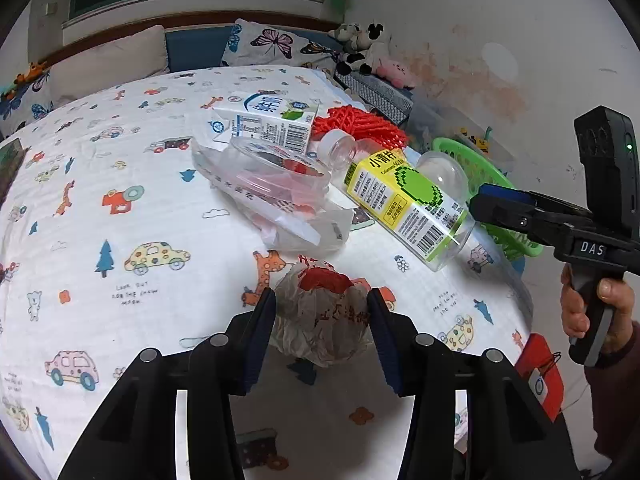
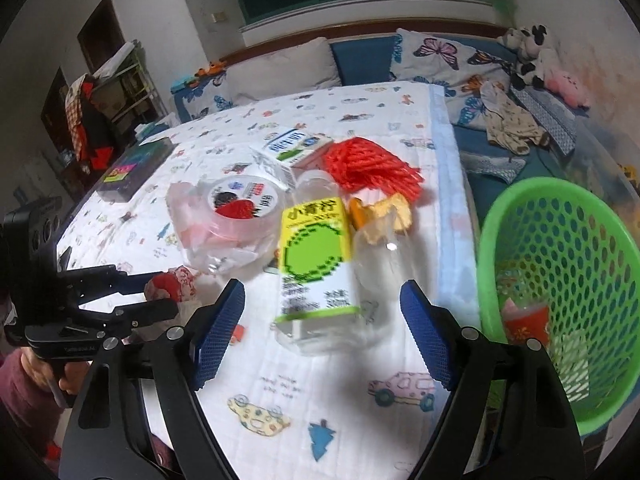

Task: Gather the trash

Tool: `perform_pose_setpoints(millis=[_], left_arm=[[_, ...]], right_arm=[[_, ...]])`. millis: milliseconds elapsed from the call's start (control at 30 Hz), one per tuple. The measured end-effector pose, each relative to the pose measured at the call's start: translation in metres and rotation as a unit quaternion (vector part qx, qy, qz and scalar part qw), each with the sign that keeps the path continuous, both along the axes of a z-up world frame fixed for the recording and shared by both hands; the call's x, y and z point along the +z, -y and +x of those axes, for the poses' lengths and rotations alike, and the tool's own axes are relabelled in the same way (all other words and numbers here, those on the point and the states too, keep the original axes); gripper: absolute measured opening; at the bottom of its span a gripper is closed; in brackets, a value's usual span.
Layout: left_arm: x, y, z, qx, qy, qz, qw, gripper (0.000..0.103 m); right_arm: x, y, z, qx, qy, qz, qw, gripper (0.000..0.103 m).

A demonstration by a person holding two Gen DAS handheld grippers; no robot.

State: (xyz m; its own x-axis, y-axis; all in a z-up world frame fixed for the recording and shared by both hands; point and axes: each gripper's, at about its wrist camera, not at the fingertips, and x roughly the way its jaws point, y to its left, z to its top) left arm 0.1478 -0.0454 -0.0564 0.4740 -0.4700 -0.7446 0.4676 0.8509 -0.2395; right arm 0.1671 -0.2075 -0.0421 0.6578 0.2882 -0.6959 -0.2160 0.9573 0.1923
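My left gripper (image 1: 322,320) is closed around a crumpled white-and-red paper wrapper (image 1: 324,312) on the bed; both pads touch it. It also shows in the right wrist view (image 2: 172,284). My right gripper (image 2: 322,320) is open and empty, its fingers either side of the base of an empty clear bottle with a yellow-green label (image 2: 316,264), which lies on the bed (image 1: 404,200). Behind lie a clear plastic cup in a plastic bag (image 1: 280,184), a milk carton (image 1: 268,120) and red mesh netting (image 1: 360,126). A green basket (image 2: 560,280) stands at the right.
The basket holds a red scrap (image 2: 524,320) and some paper. An orange-capped clear bottle (image 2: 376,232) lies beside the labelled one. A dark box (image 2: 136,168) sits far left on the bed. Pillows (image 2: 440,56) and plush toys (image 2: 536,56) are beyond.
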Motion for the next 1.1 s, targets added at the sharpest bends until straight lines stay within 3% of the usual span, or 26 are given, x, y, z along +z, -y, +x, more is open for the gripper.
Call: perform_pose_setpoints(millis=[300, 900, 1100], left_arm=[[0.011, -0.016, -0.006, 0.003, 0.01, -0.009, 0.9999, 0.046], [0.01, -0.038, -0.006, 0.009, 0.009, -0.022, 0.9997, 0.046], [0.009, -0.039, -0.003, 0.01, 0.006, -0.025, 0.9996, 0.046]], right_arm=[[0.002, -0.03, 0.025, 0.034, -0.003, -0.029, 0.999, 0.073], [-0.022, -0.058, 0.1, 0.054, -0.074, -0.124, 0.988, 0.067], [-0.03, -0.061, 0.117, 0.051, -0.088, -0.136, 0.985, 0.058]])
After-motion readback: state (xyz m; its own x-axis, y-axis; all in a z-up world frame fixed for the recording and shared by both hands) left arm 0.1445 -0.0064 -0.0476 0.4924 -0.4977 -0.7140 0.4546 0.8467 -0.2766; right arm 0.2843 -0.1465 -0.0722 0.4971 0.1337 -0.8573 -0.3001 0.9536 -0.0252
